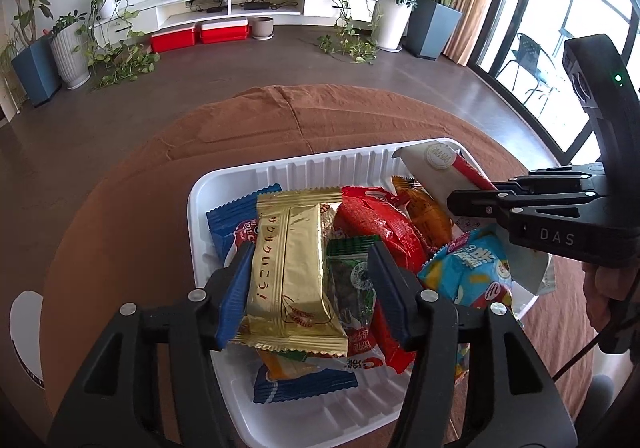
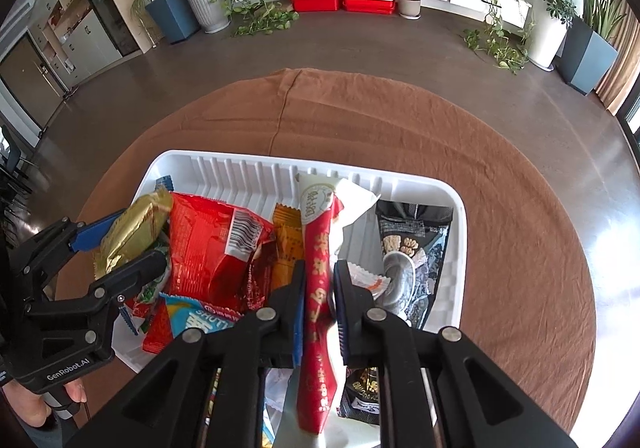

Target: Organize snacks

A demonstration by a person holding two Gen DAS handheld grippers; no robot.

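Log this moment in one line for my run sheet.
left gripper: shut on gold packet | right gripper: shut on red-and-white packet | both over white tray of snacks

A brown-clothed round table carries one white tray of snacks.

Glossy foil packets, ribbed plastic tray

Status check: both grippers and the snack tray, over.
Left gripper shut on gold foil snack packet. Right gripper shut on red-and-white long packet. Both over the white ribbed plastic tray, which is piled with snacks. Nothing blocking.
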